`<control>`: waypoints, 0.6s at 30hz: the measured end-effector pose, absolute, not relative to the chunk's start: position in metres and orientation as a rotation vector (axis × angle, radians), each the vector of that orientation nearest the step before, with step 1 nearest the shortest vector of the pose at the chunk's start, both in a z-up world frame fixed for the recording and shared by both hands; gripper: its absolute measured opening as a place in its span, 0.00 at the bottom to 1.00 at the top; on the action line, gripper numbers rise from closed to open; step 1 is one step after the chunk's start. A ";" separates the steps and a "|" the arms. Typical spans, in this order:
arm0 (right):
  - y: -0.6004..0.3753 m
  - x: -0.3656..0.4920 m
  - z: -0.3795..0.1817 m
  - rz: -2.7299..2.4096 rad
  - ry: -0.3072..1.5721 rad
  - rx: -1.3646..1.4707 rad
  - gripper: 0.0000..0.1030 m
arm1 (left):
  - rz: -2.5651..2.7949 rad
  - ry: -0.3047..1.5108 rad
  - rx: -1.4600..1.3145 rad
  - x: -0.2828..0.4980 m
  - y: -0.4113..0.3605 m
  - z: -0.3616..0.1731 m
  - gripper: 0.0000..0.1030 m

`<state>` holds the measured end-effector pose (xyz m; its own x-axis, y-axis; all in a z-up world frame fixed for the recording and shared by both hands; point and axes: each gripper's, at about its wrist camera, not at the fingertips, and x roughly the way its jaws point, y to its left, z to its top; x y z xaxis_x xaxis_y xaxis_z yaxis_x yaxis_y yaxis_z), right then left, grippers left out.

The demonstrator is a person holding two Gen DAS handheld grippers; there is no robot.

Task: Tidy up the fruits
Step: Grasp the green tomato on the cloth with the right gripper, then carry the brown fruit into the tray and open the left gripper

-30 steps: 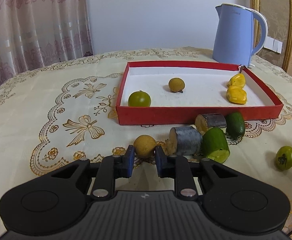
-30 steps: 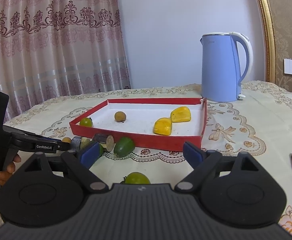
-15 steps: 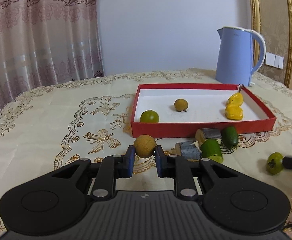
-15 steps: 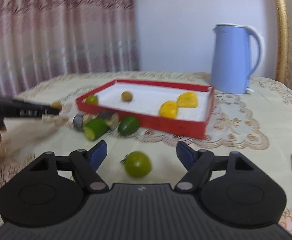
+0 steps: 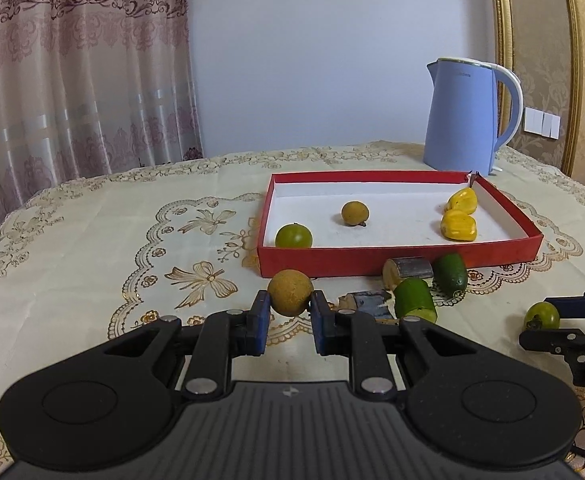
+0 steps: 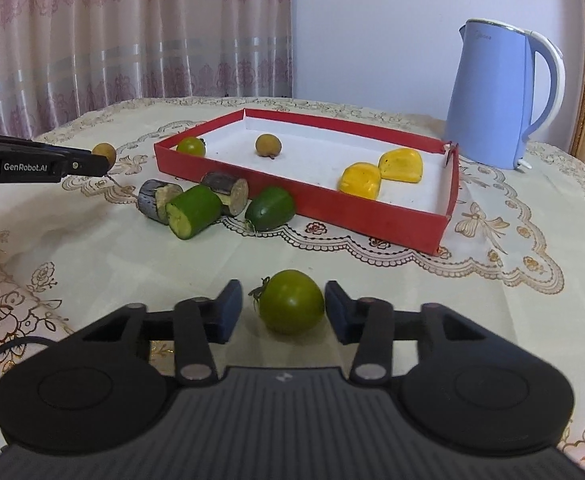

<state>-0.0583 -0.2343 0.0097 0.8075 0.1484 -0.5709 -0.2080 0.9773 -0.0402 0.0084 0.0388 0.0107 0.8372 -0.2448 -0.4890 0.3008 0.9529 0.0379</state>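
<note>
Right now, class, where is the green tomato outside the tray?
In the right wrist view, the green tomato sits on the tablecloth between the right gripper's jaws, near the red tray.

"GenRobot.AI" on left gripper (image 6: 106, 166) side; kettle (image 6: 492, 96) logo unreadable

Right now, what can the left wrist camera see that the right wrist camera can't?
Only the left wrist view shows both fingers of the left gripper squeezing the brown fruit. Only the right wrist view shows the GenRobot.AI label and the gap beside the green tomato, which the right gripper's fingers have just been closing on. Both show the red tray, blue kettle and yellow fruits.
</note>
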 end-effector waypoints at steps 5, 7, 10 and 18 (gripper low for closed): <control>-0.232 -0.060 0.010 0.184 0.597 -0.126 0.36 | -0.287 0.503 0.111 0.008 0.040 0.010 0.20; -0.233 -0.062 0.011 0.181 0.584 -0.113 0.35 | -0.290 0.502 0.109 0.008 0.040 0.011 0.20; -0.233 -0.067 0.015 0.189 0.563 -0.107 0.35 | -0.296 0.494 0.107 0.007 0.040 0.013 0.20; -0.235 -0.073 0.025 0.215 0.521 -0.078 0.35 | -0.302 0.477 0.131 0.013 0.028 0.024 0.20</control>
